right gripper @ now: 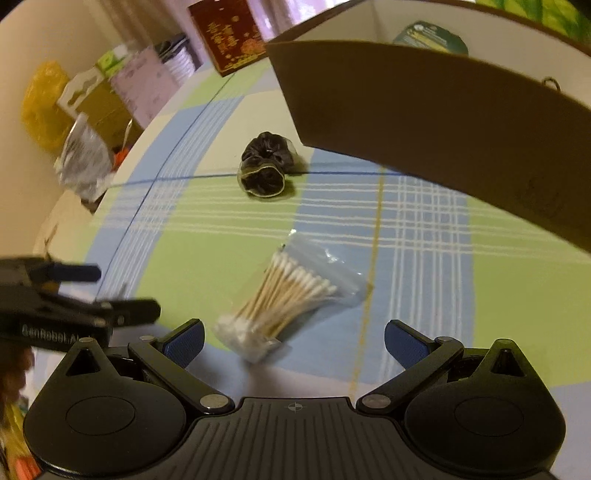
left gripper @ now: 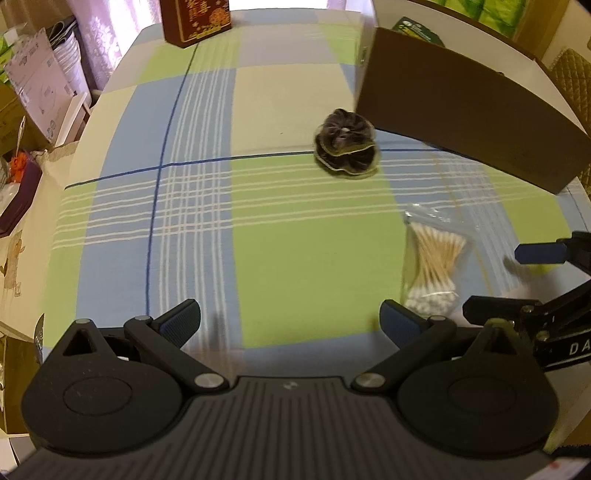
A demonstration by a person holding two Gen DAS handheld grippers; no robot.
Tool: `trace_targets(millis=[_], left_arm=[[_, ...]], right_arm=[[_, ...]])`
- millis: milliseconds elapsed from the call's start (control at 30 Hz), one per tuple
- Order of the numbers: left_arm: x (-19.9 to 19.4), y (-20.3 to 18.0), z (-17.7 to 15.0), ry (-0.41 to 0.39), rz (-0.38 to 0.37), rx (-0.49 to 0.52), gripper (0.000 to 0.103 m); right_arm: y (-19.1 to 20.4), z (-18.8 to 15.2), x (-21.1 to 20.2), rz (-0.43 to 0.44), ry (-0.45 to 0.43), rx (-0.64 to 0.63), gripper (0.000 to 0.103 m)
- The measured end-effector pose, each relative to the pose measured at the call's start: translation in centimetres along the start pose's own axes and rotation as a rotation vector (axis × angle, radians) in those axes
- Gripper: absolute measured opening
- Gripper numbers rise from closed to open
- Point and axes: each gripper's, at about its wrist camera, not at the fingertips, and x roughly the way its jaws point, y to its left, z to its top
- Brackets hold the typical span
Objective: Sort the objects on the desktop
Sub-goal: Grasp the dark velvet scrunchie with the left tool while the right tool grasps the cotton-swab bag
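Observation:
A clear bag of cotton swabs (right gripper: 288, 295) lies on the checked tablecloth just ahead of my right gripper (right gripper: 293, 341), which is open and empty. The same bag of cotton swabs (left gripper: 434, 264) shows at the right of the left wrist view. A dark hair scrunchie in a clear wrapper (left gripper: 346, 144) sits further back, near the brown cardboard box (left gripper: 461, 110). My left gripper (left gripper: 291, 321) is open, empty, over bare green cloth. The scrunchie (right gripper: 266, 168) and the box (right gripper: 424, 118) also appear in the right wrist view. A green packet (right gripper: 430, 37) lies inside the box.
A dark red decorated box (left gripper: 197, 20) stands at the table's far edge. Cartons and bags (left gripper: 33, 92) crowd the floor beyond the left table edge. The other gripper (left gripper: 546, 284) pokes in from the right in the left wrist view.

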Motion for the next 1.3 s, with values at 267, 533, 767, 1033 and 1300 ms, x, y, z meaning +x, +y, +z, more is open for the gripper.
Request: trace_targets(millis=[267,533,767,1033,1300], left_arm=[[0.6,1.4,-0.2,0.017,-0.010,-0.019,0.102],[0.8,1.7,0.2,0.006,-0.017,-0.020,0.102],[1.1,0.9,0.8,-0.010,-0.046,0.005,0.102],[1.9,-0.6,2.5,-0.044,-0.079,0.071,0.101],[3.0,-2.0,5.7,-0.124,-0.121,0.162,0.101]], right_arm=[[1.1,0.5,1.7,-0.096,-0.048,-0.029,0.098],[0.8,0.1,1.3,-0.095,-0.035,-0.145,0.071],[-2.7,-0.4,-0.7,-0.114,-0.005,-0.081,0.057],[-6.8,-0.8,-4.3,-0.195,-0.020,0.051,0.057],[-11.2,-0.7,-6.6,-0.301,-0.058,0.156,0.057]])
